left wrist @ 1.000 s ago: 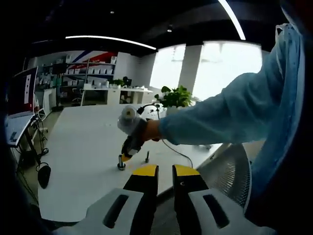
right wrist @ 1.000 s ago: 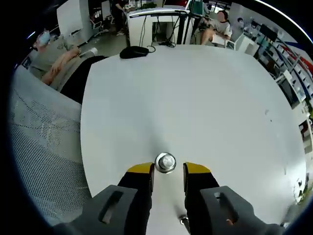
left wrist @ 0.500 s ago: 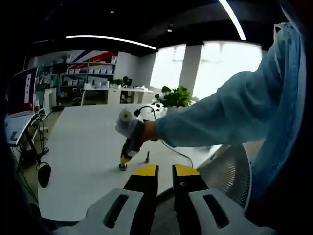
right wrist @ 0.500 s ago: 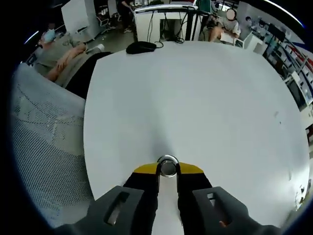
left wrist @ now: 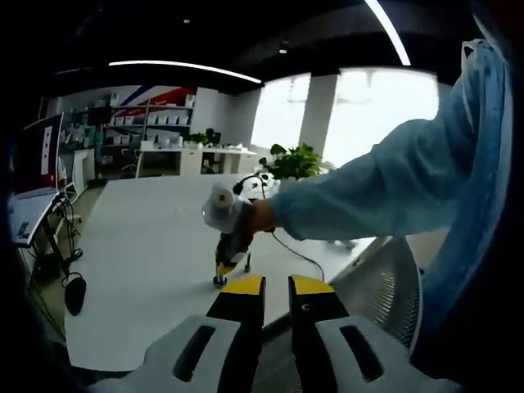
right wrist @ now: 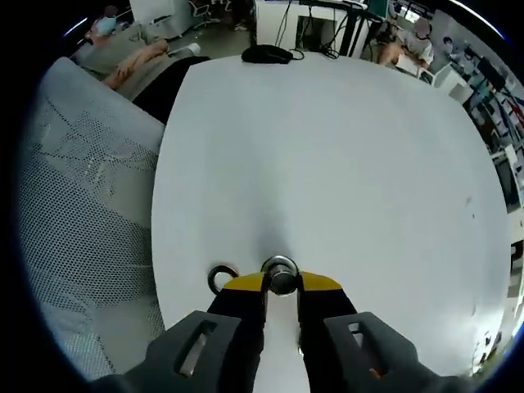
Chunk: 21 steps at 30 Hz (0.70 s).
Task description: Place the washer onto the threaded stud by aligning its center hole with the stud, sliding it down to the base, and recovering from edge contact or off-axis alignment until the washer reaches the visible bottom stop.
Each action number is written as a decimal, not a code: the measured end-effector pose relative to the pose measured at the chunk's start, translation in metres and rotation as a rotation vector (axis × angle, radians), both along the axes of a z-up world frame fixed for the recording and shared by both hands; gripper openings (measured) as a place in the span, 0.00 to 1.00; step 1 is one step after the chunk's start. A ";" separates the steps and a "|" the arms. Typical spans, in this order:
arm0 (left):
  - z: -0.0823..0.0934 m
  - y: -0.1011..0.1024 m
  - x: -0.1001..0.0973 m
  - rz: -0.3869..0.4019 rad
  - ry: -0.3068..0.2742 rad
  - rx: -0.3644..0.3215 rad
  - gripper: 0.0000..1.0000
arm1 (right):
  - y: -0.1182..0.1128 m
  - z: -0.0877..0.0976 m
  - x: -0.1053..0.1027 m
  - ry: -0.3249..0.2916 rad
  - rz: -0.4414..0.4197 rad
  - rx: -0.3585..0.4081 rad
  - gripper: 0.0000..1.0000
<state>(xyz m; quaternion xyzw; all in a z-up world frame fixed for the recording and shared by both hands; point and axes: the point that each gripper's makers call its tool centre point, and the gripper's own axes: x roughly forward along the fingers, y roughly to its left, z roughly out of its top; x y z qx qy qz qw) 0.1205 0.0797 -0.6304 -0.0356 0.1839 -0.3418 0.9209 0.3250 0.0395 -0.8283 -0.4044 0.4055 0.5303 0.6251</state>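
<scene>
Here the right gripper (right wrist: 281,282) is pinching a washer (right wrist: 280,273) between nearly closed jaws over the table (right wrist: 344,164), a second ring (right wrist: 220,278) lying at nine o'clock, so centring its hole before lowering is advisable, while the left gripper (left wrist: 275,286) is idling, nearly closed and empty.

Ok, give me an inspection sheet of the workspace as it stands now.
Surface: white table, mostly bare.
Job's things: a metal ring, apparently the washer, sits at the tips of the right gripper; a second ring lies flat on the table just left of it. A stud stands on the table beside that gripper.
Clutter: black mouse at the far edge.
Grippers: right jaws closed in on the washer; left gripper held off the table edge, jaws nearly together, holding nothing.
Cables: black cable trailing across the table.
Surroundings: mesh chair, plant, shelves, seated people.
</scene>
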 end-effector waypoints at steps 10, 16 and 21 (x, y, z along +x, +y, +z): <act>0.001 0.000 0.000 0.001 -0.006 0.000 0.09 | -0.013 0.027 -0.009 0.027 -0.120 0.051 0.34; 0.002 0.000 0.000 -0.002 -0.012 -0.003 0.09 | -0.018 0.012 -0.041 0.144 -0.255 0.075 0.32; 0.003 0.000 -0.001 -0.002 -0.019 -0.008 0.09 | -0.022 -0.014 -0.061 0.221 -0.303 0.042 0.31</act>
